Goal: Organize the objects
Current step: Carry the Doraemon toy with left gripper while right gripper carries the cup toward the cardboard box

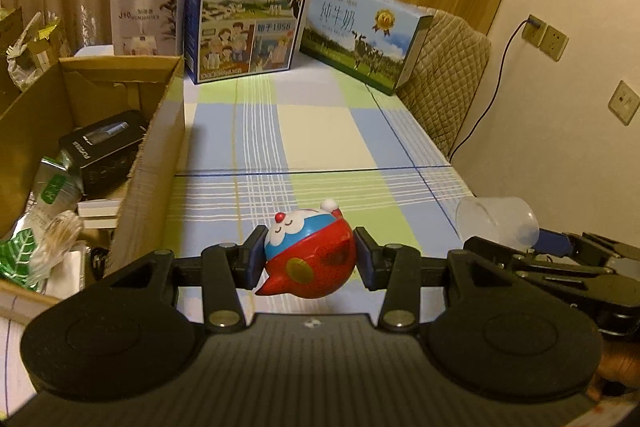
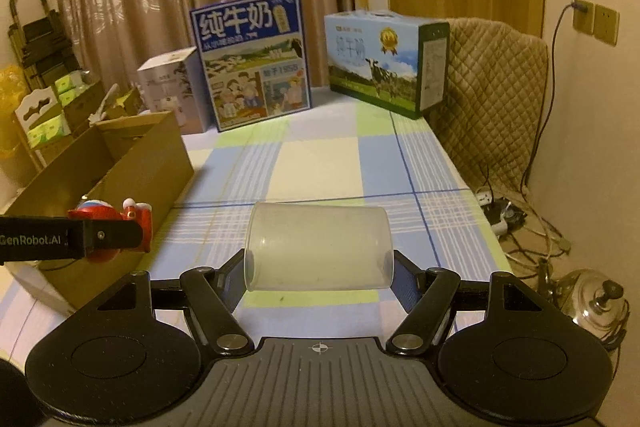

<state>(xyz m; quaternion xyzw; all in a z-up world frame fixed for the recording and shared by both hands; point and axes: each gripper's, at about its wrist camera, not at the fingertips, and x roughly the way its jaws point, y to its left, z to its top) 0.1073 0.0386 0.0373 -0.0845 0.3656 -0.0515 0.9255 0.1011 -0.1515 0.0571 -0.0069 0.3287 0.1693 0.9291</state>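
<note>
A red and blue cartoon cat toy (image 1: 310,253) is clamped between the pads of my left gripper (image 1: 310,257), lifted above the checked tablecloth (image 1: 320,131). The same toy (image 2: 112,223) shows at the left in the right wrist view, in the left gripper (image 2: 116,235). A clear plastic cup (image 2: 318,247) lies sideways between the pads of my right gripper (image 2: 320,267), which is shut on it. That cup (image 1: 496,223) also shows at the right edge of the left wrist view. An open cardboard box (image 1: 148,163) stands to the left.
Inside the cardboard box lie a black carton (image 1: 104,147) and green packets (image 1: 24,251). Two milk cartons (image 1: 248,11) (image 1: 364,31) and a white box (image 1: 146,17) stand at the table's far end. A quilted chair (image 2: 488,87), cables and a kettle (image 2: 592,303) are right of the table.
</note>
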